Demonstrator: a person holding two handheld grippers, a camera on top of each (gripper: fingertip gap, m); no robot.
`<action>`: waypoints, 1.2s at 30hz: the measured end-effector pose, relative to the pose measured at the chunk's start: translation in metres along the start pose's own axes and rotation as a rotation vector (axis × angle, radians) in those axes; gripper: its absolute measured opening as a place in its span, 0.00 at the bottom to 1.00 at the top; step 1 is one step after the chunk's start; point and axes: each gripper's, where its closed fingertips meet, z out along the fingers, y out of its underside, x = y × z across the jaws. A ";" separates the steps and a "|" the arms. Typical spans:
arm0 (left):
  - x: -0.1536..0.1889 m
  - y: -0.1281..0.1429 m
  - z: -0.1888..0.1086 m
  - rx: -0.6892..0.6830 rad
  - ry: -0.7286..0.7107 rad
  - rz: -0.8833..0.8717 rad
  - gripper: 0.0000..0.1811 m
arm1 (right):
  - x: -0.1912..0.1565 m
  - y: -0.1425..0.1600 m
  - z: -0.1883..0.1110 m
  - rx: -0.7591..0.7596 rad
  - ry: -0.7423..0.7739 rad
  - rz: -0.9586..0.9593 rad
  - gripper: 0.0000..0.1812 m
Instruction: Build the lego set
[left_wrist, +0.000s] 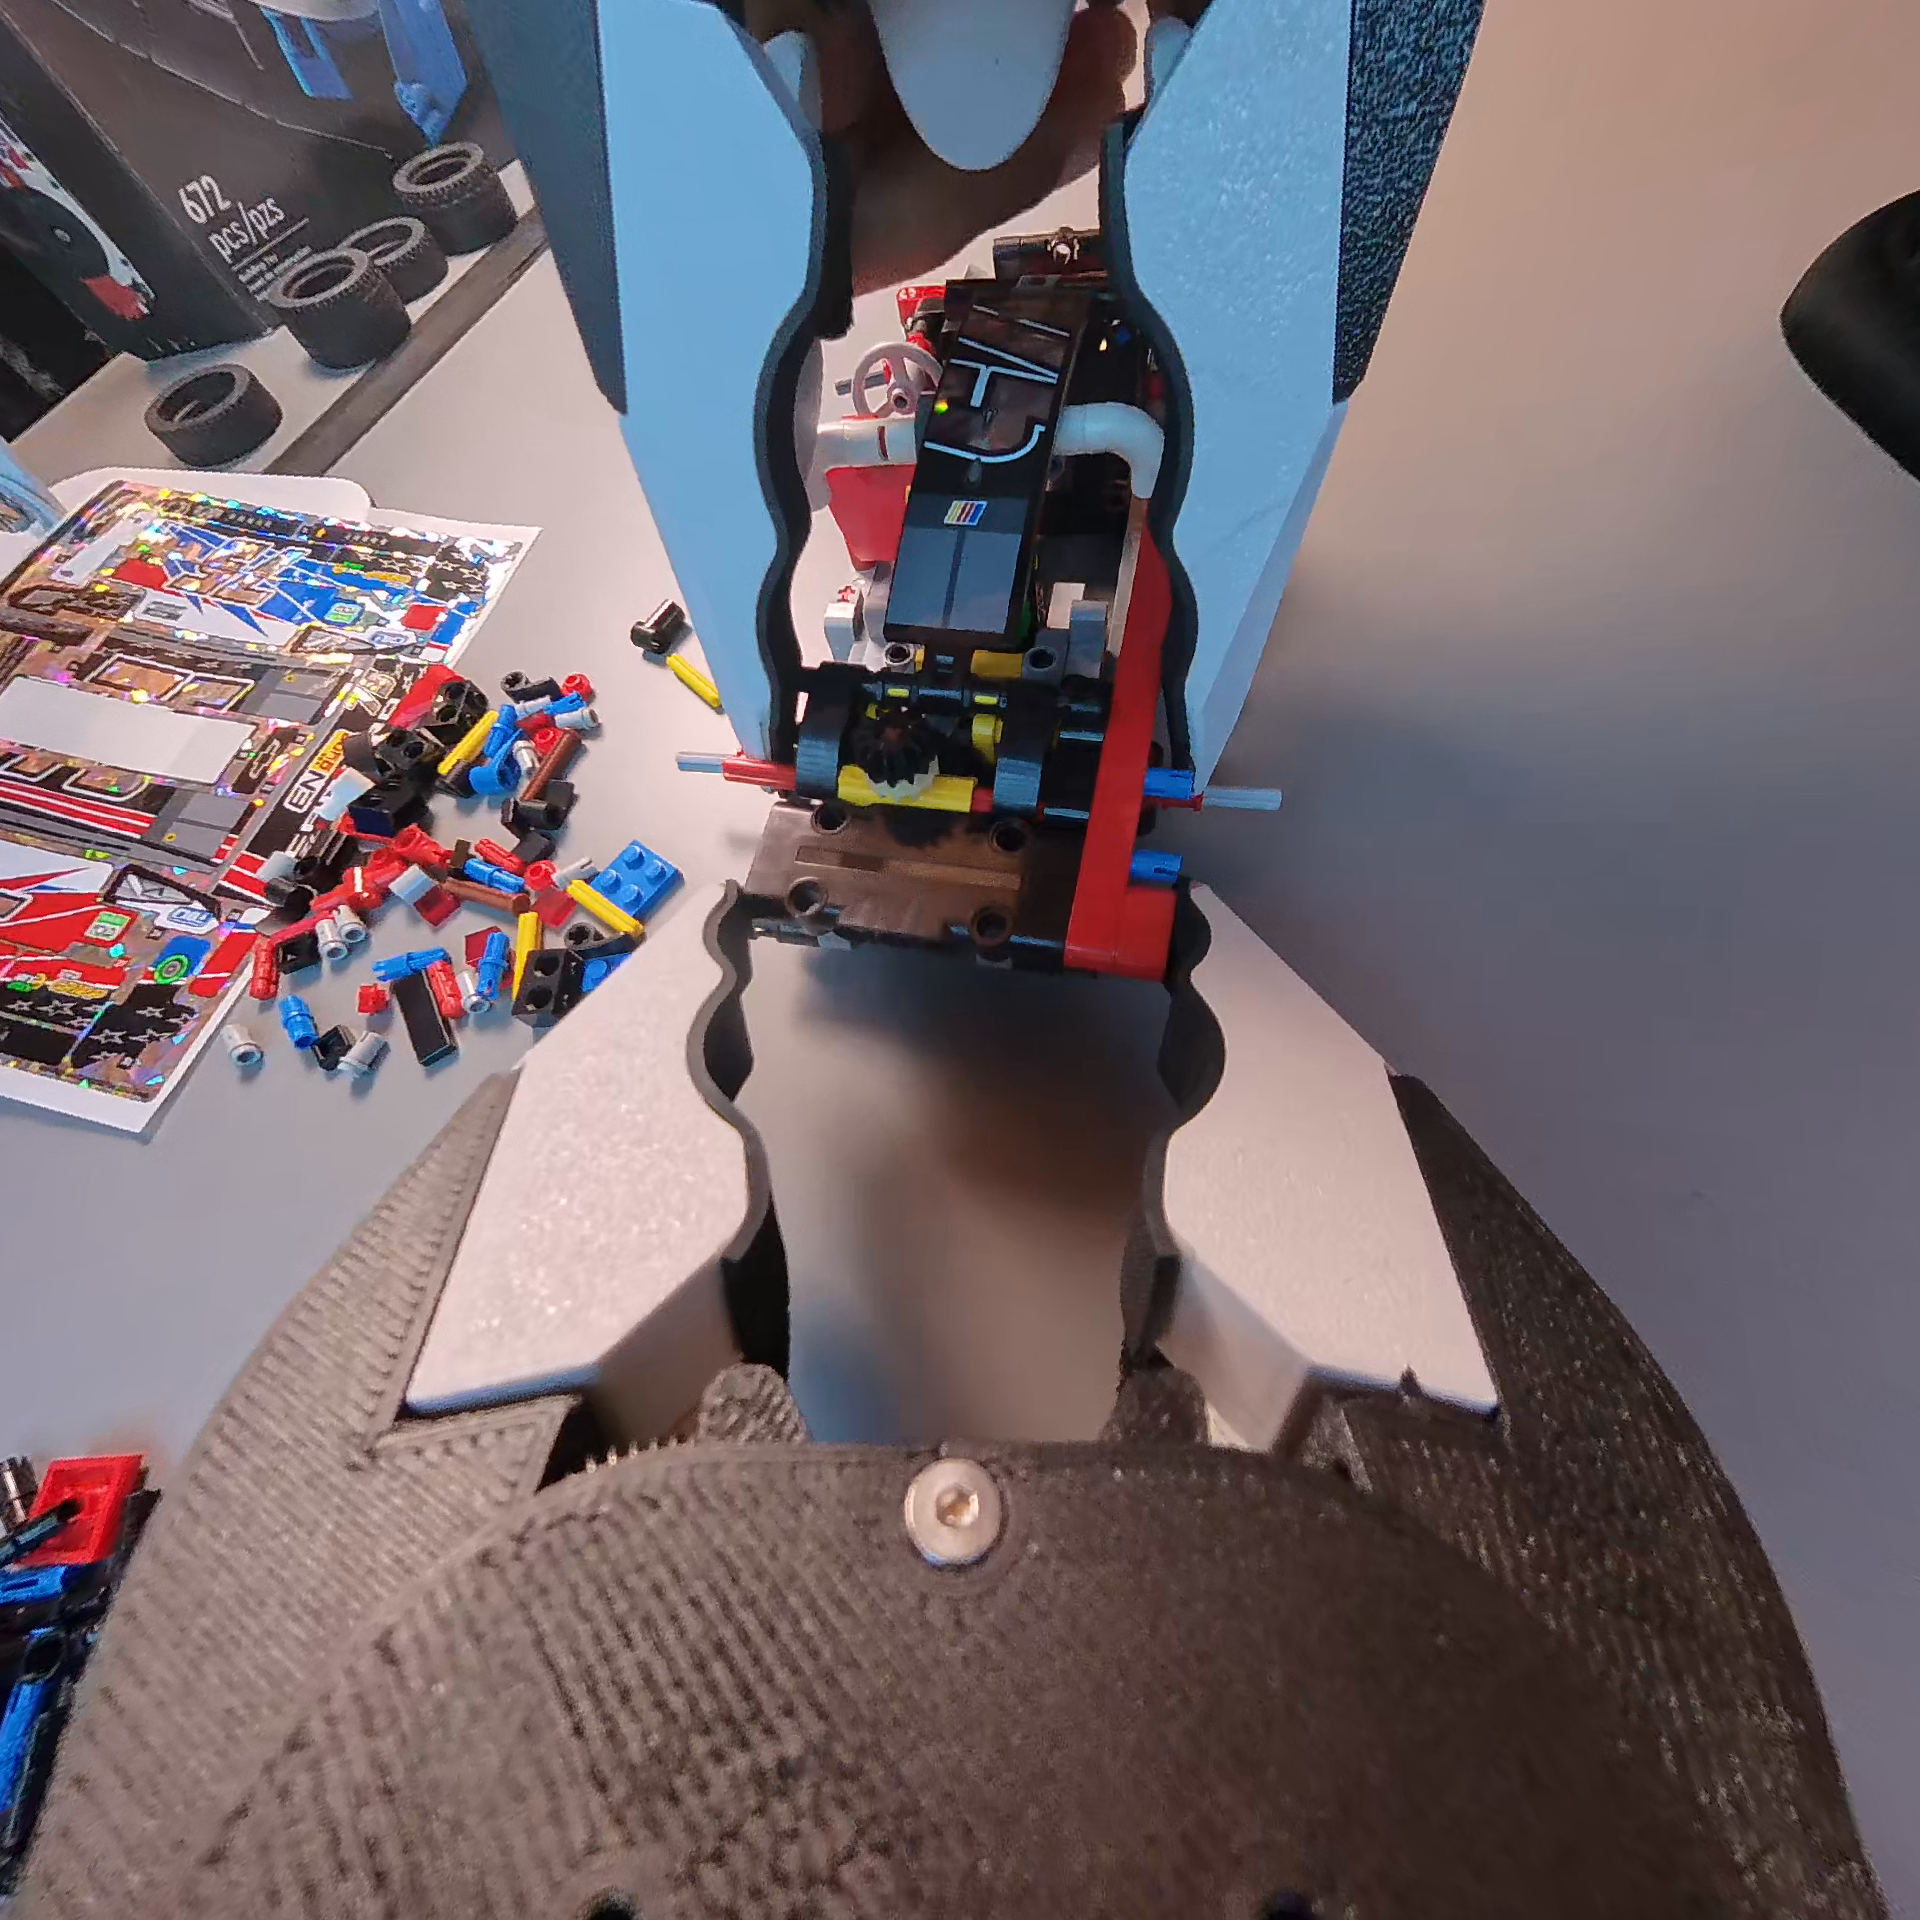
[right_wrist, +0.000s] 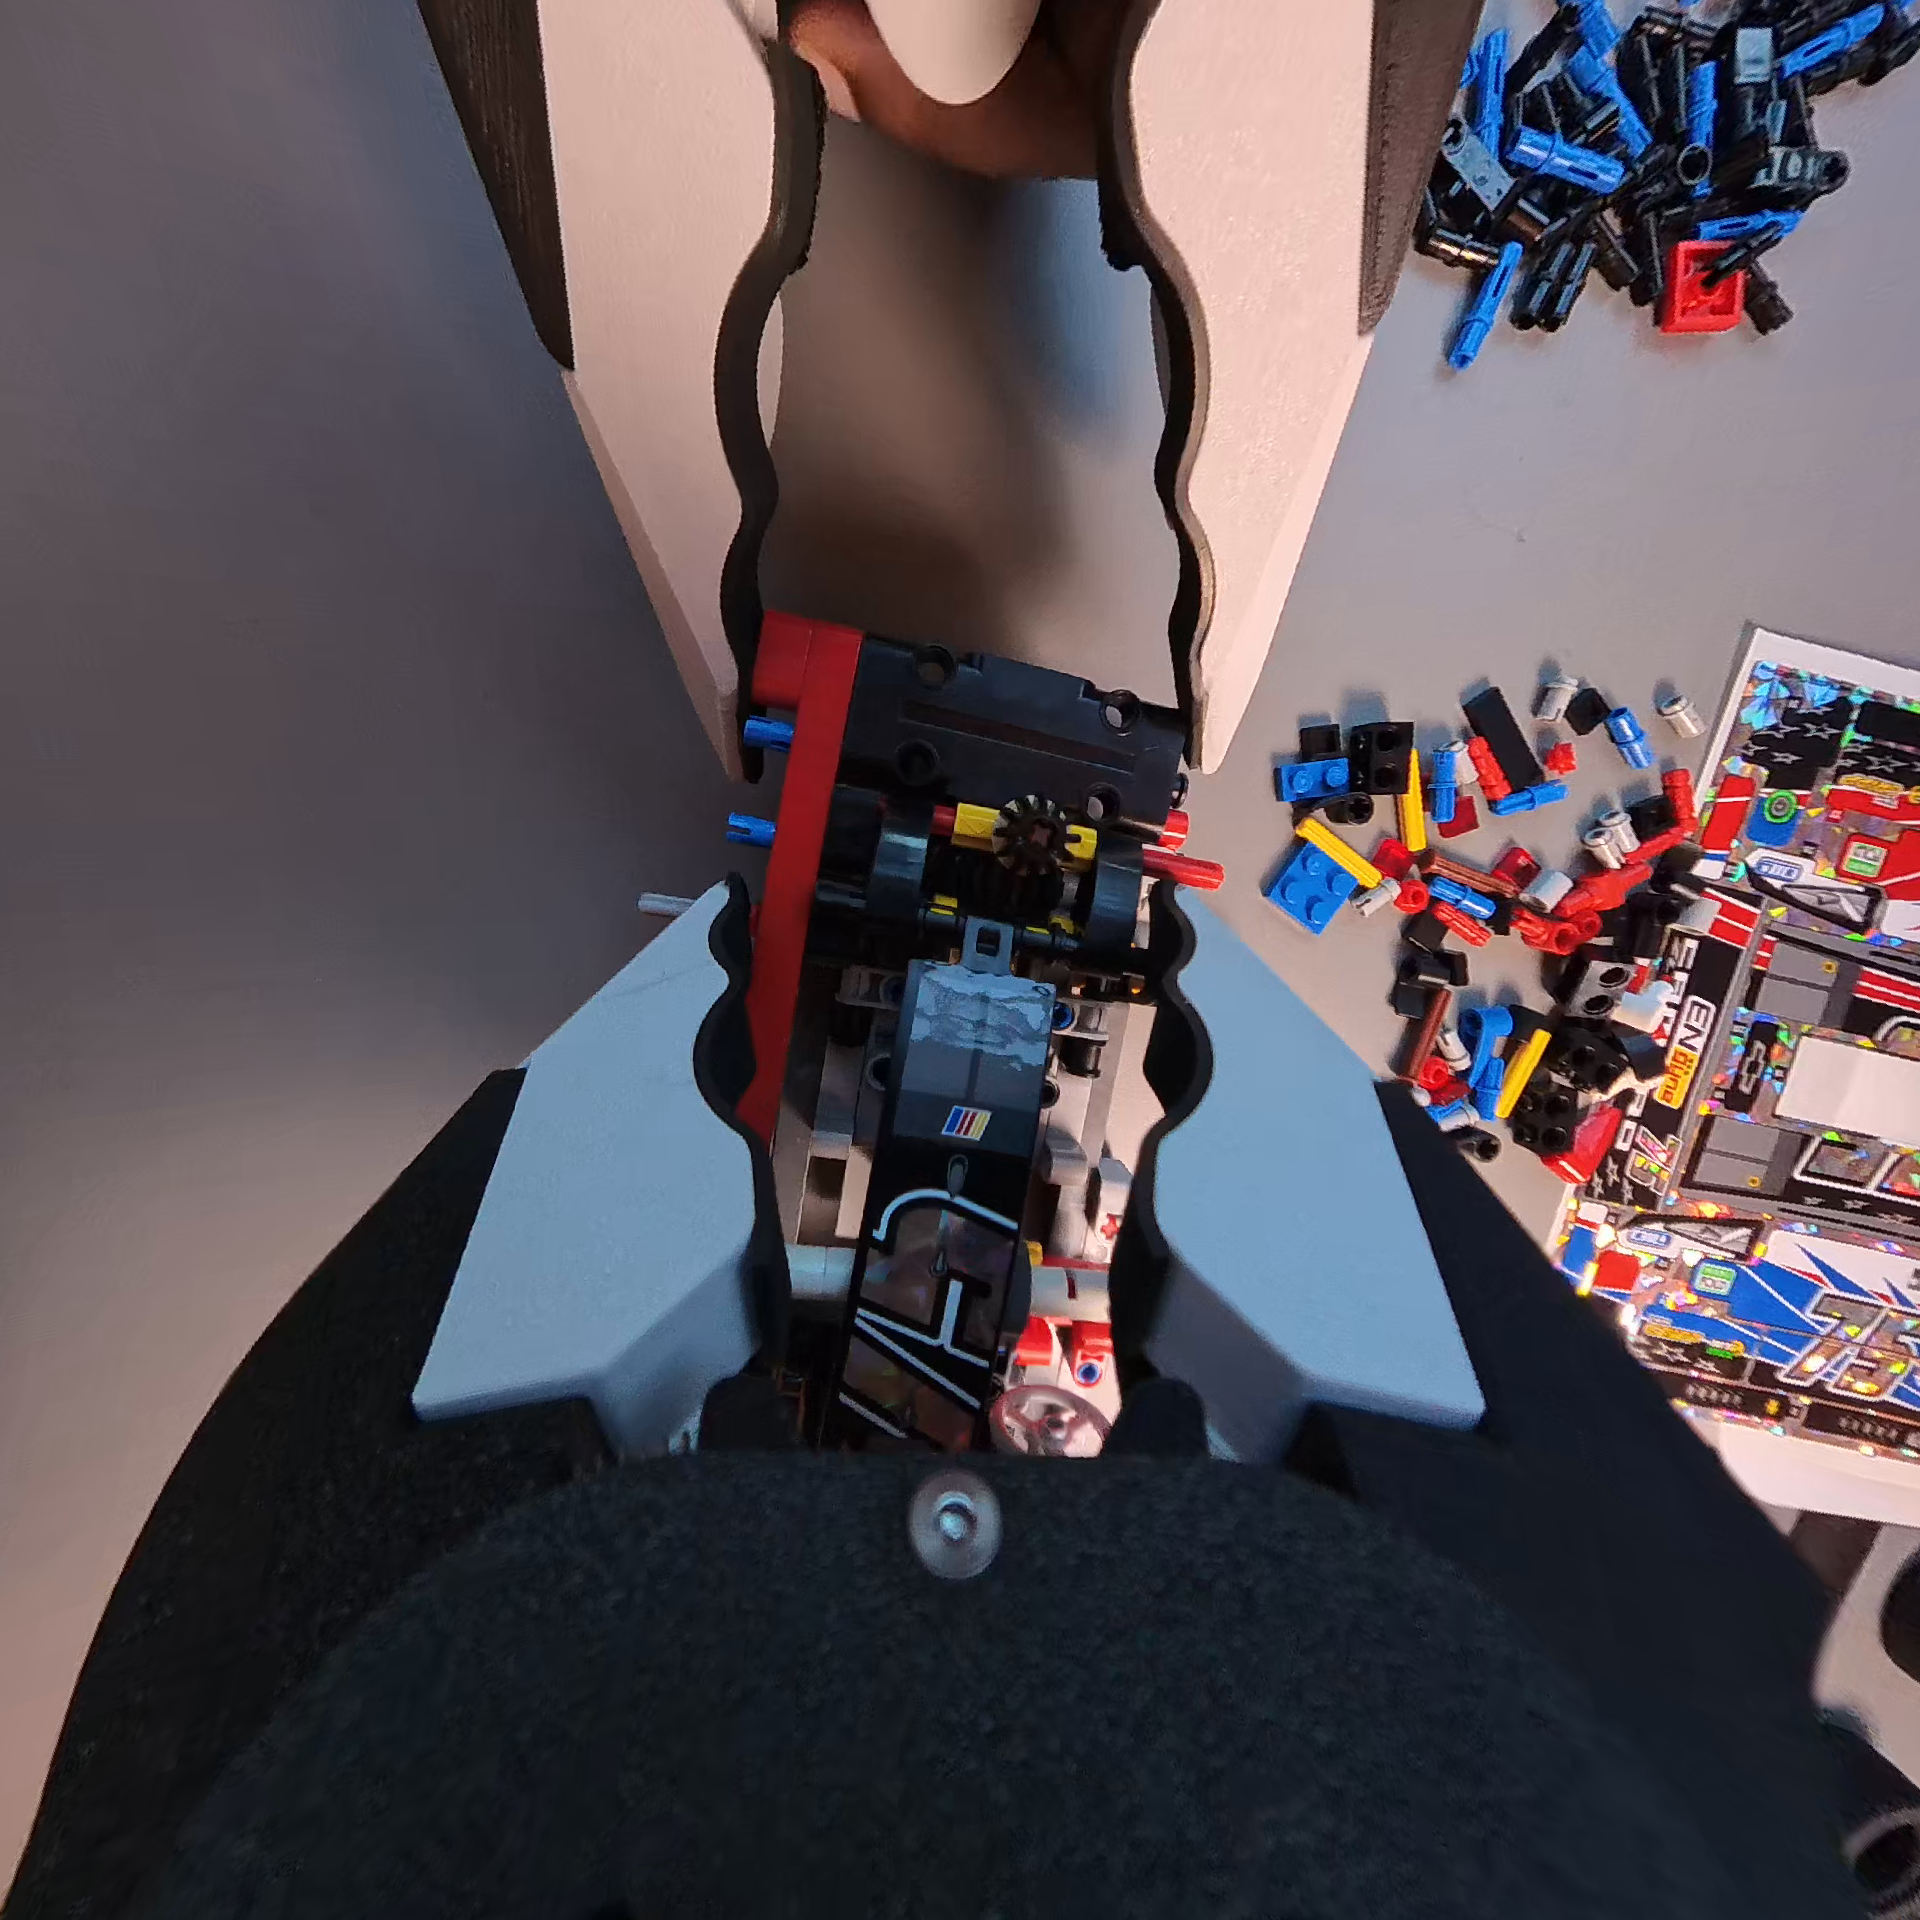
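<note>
A partly built lego car (left_wrist: 966, 540), black with red sides and a yellow-and-black gear axle, hangs above the grey table between both grippers. My right gripper (right_wrist: 951, 914) is shut on the car's body (right_wrist: 956, 1091), with its fingers along both sides. In the left wrist view it reaches in from the top (left_wrist: 982, 758). My left gripper (left_wrist: 951, 925) is closed on the car's black-and-red end plate. It comes from the top in the right wrist view (right_wrist: 966, 748). The two grippers face each other.
A pile of loose small pieces (left_wrist: 457, 862) lies left of the car beside a shiny sticker sheet (left_wrist: 156, 727). The set's box (left_wrist: 156, 208) and several black tyres (left_wrist: 343, 301) are behind them. A heap of blue and black pins (right_wrist: 1642, 156) lies farther off. Only a small space, under 4 cm, lies between the two pairs of fingers.
</note>
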 end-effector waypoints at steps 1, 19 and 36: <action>0.000 -0.001 -0.001 0.007 0.009 -0.005 0.44 | -0.001 0.000 0.000 0.001 -0.006 0.006 0.41; -0.004 0.000 -0.002 0.006 -0.032 0.008 0.44 | 0.008 -0.009 0.002 0.007 -0.031 0.035 0.49; -0.007 0.002 -0.002 -0.004 -0.045 -0.028 0.44 | 0.008 -0.010 0.003 0.020 -0.056 0.031 0.45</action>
